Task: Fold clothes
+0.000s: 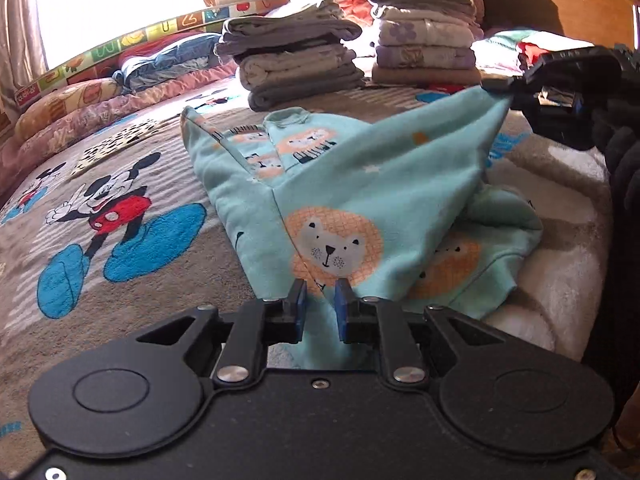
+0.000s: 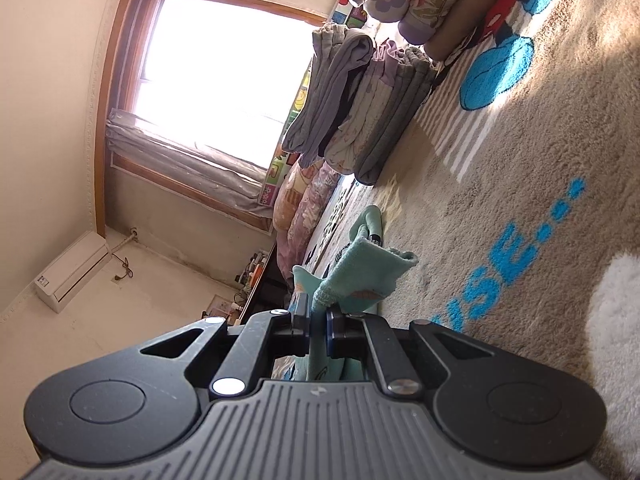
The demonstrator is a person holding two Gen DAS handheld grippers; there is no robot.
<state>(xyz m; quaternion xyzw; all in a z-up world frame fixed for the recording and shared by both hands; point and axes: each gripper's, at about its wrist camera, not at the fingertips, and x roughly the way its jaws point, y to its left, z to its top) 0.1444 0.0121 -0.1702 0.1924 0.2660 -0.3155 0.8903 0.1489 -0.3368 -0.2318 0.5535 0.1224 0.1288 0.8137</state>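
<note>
A mint lion-print garment (image 1: 332, 216) is spread on the bed blanket (image 1: 132, 280), its near hem pinched by the left gripper (image 1: 321, 292) and a far corner lifted in the clamped right gripper (image 2: 318, 314) (seen at the upper right in the left view). Blue letters "USE..." (image 2: 508, 264) are read on the blanket; two folded stacks (image 1: 296, 64) stand behind
</note>
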